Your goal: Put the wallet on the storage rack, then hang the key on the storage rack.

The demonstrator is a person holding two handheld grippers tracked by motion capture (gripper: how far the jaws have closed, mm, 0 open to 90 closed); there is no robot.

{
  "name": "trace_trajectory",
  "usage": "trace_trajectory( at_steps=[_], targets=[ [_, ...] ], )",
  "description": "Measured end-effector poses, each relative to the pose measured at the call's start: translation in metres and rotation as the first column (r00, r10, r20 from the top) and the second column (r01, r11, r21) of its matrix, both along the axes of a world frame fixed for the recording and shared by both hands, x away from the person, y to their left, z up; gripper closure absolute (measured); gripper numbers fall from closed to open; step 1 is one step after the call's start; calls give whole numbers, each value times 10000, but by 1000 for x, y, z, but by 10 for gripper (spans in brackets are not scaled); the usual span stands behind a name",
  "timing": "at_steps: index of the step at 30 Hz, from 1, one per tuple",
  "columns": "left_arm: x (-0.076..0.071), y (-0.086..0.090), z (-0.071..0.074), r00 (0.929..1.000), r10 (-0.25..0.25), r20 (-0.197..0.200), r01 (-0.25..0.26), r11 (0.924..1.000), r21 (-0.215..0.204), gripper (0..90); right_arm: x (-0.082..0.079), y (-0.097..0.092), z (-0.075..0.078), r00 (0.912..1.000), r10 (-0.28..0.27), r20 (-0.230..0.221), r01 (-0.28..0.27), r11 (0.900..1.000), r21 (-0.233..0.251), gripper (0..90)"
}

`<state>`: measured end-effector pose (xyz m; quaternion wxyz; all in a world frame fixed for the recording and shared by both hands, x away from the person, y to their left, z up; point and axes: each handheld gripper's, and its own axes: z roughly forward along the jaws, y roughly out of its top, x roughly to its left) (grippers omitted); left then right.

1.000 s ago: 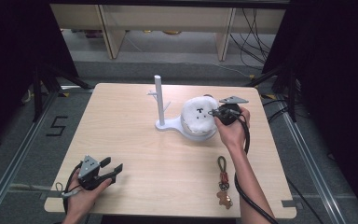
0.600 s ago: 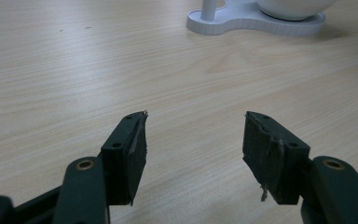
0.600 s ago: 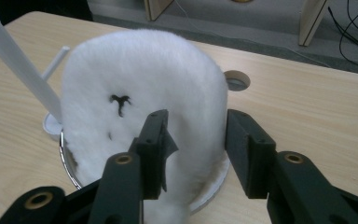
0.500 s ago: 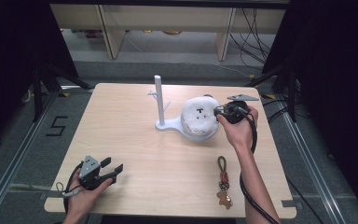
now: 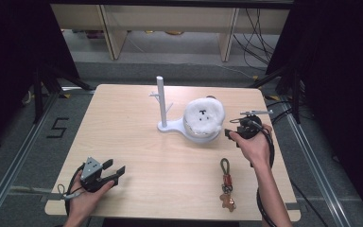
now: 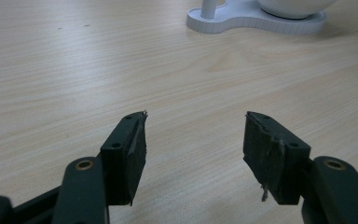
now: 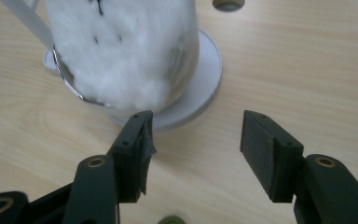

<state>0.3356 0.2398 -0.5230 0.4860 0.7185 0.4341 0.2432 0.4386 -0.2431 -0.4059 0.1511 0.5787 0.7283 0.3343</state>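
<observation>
Plush toy [image 5: 203,116] sits on the white stand's [image 5: 169,126] round base. Your right gripper [image 5: 230,134] is just beside that base, jaws just opened wide with nothing between them. Your left gripper [image 5: 116,171], well apart from the stand, also gapes empty.

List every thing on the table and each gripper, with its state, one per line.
White fluffy toy: sitting in the bowl of the stand, free of both grippers.
White stand: upright, pegs bare.
Keychain: lying flat on the table, untouched.
Right gripper: open, jaws just widened, nothing between them.
Left gripper: open, empty.
</observation>
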Motion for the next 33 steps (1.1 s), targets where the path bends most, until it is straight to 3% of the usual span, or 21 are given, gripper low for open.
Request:
trace_trajectory(
  at_steps=[1,2,3,4,6,7,8,9,10,11,14,16,18,22,24,27,29,30,31,32,33],
  targets=[
    [0,0,0,10000,25,-14,-25,10000,-15,390,0,-4,-4,9997,250,36,-249,9992,-316,454],
    [0,0,0,10000,41,-19,-41,10000,-9,390,-3,-3,-5,9993,105,-359,-108,9999,-82,462],
    [-1,-1,0,10000,85,-25,-85,10000,-9,390,-3,-7,-9,9985,439,-313,-449,9985,-320,474],
    [0,0,0,10000,-18,77,16,9999,169,391,-5,-9,-12,9980,392,-500,-409,9986,-327,491],
    [0,-1,0,10000,43,39,-43,10000,32,392,-10,-9,-14,9884,-244,-1496,164,9984,-544,491],
    [0,-1,0,10000,38,44,-39,10000,33,391,-12,-10,-17,9874,-164,-1577,86,9987,-497,491],
    [0,-2,0,10000,90,-12,-90,10000,-41,392,-13,-11,-19,9782,189,-2068,-194,9998,-8,490],
    [0,-2,0,10000,27,7,-27,10000,-45,391,-15,-9,-20,9755,-212,-2190,105,9987,-499,489],
    [0,-3,0,10000,6,5,-6,10000,57,391,-17,-8,-22,9704,-208,-2406,72,9983,-574,489],
    [2,-3,0,9996,-216,195,214,9997,66,391,-20,-10,-25,9645,190,-2633,-365,9974,-619,490],
    [0,-4,0,10000,-9,-8,9,10000,70,391,-25,-9,-30,9478,66,-3188,-277,9977,-618,510],
    [0,-4,0,10000,-71,47,70,9999,116,391,-29,-5,-32,9151,-370,-4015,181,9985,-508,522],
    [0,-5,0,10000,-37,33,37,9999,109,391,-30,-9,-41,9207,15,-3902,-372,9958,-838,526],
    [0,-5,0,10000,13,-3,-13,9999,129,390,-36,-8,-51,9020,151,-4316,-513,9961,-722,553],
    [0,-5,0,10000,-2,44,2,9999,134,390,-37,-7,-54,8871,234,-4611,-640,9953,-725,565],
    [-1,-5,0,10000,-14,52,13,9999,117,390,-41,-2,-58,8742,285,-4848,-717,9949,-708,579],
    [0,-6,-1,9998,-159,147,158,9999,52,390,-43,2,-62,8706,420,-4902,-844,9943,-646,582],
    [-1,-6,0,9998,-155,111,154,9999,65,390,-46,9,-61,8442,53,-5360,-398,9978,-528,582],
    [0,-6,0,9993,-281,250,278,9995,140,390,-47,11,-61,8383,2,-5452,-334,9981,-510,582],
    [-2,-6,0,9996,-211,177,208,9997,149,390,-47,13,-63,8423,15,-5390,-340,9982,-503,582],
    [0,-6,0,9989,-358,309,351,9991,242,390,-48,14,-62,8320,205,-5545,-565,9972,-480,582]
  ],
)
